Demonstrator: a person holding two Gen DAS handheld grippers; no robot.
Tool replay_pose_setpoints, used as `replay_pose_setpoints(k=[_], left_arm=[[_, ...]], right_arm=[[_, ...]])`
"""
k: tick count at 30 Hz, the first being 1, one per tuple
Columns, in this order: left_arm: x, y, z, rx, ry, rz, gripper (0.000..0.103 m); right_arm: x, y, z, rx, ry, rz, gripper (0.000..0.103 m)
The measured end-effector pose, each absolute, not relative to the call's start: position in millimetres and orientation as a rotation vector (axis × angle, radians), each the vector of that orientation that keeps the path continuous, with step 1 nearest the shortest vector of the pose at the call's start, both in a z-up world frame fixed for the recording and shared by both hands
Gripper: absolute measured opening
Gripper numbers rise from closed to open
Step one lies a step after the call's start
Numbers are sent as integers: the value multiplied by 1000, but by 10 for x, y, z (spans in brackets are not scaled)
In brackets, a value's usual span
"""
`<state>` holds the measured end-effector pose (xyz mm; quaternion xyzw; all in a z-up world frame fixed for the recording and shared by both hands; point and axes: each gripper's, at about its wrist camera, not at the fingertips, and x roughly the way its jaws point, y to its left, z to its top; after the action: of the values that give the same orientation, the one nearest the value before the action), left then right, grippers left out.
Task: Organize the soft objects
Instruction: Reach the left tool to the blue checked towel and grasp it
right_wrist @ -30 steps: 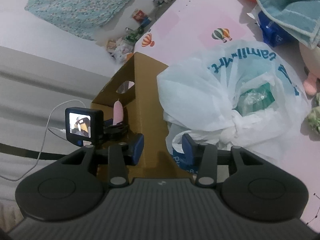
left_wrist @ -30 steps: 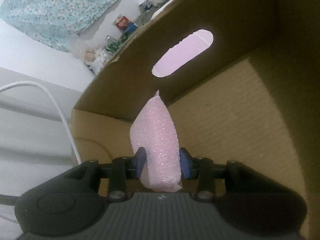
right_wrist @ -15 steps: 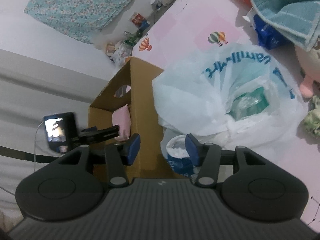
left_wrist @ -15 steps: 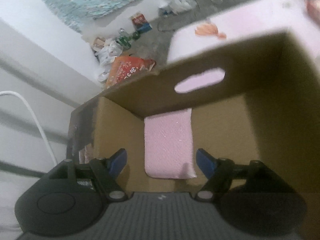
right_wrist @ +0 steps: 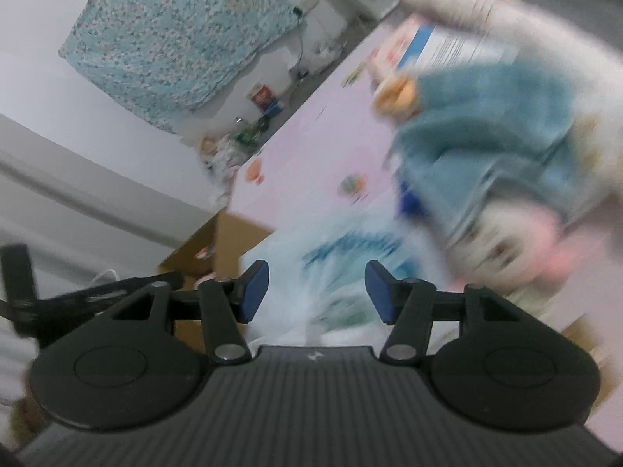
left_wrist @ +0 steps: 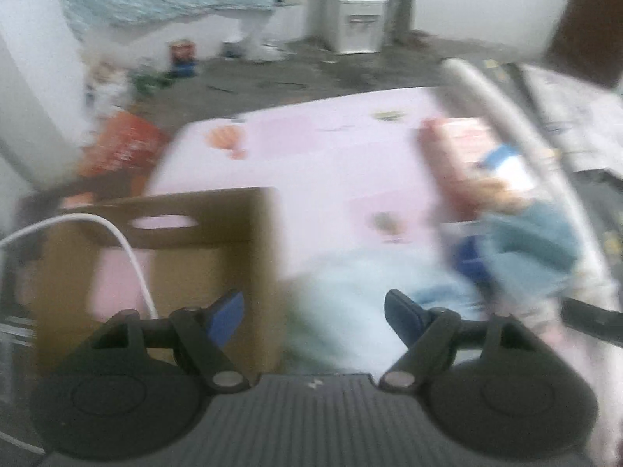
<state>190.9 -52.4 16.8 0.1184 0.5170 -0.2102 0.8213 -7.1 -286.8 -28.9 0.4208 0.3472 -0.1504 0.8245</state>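
No legible text in either view. Blue lettering on the white plastic bag (right_wrist: 342,257) is smeared by motion blur; print on the red packet (left_wrist: 124,148) at far left and on the white-and-blue box (right_wrist: 451,46) is too blurred to read.

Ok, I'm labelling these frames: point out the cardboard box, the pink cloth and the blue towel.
cardboard box (left_wrist: 218,210): left wrist view, far wall beside the handle hole.
pink cloth (left_wrist: 117,284): left wrist view, blurred middle, inside the box.
blue towel (right_wrist: 486,136): right wrist view, middle of the fabric.
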Motion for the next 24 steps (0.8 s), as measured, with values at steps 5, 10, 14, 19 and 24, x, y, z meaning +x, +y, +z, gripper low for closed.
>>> replay_pose_setpoints(k=[5, 10, 14, 19, 24], left_arm=[[1861, -1080, 0, 122, 1185, -528, 61], [1787, -1408, -222, -25, 1289, -557, 46], [1791, -1474, -361, -77, 1353, -551, 44], [1782, -1355, -319, -81, 1348, -525, 44], [1769, -1045, -206, -97, 1333, -477, 44]], right_arm=[[-98, -3473, -102, 664, 776, -364, 67], [149, -3949, -320, 489, 887, -321, 67], [317, -4043, -607, 434, 992, -257, 21], [214, -4020, -512, 455, 912, -256, 8], [58, -4056, -190, 579, 751, -231, 7]])
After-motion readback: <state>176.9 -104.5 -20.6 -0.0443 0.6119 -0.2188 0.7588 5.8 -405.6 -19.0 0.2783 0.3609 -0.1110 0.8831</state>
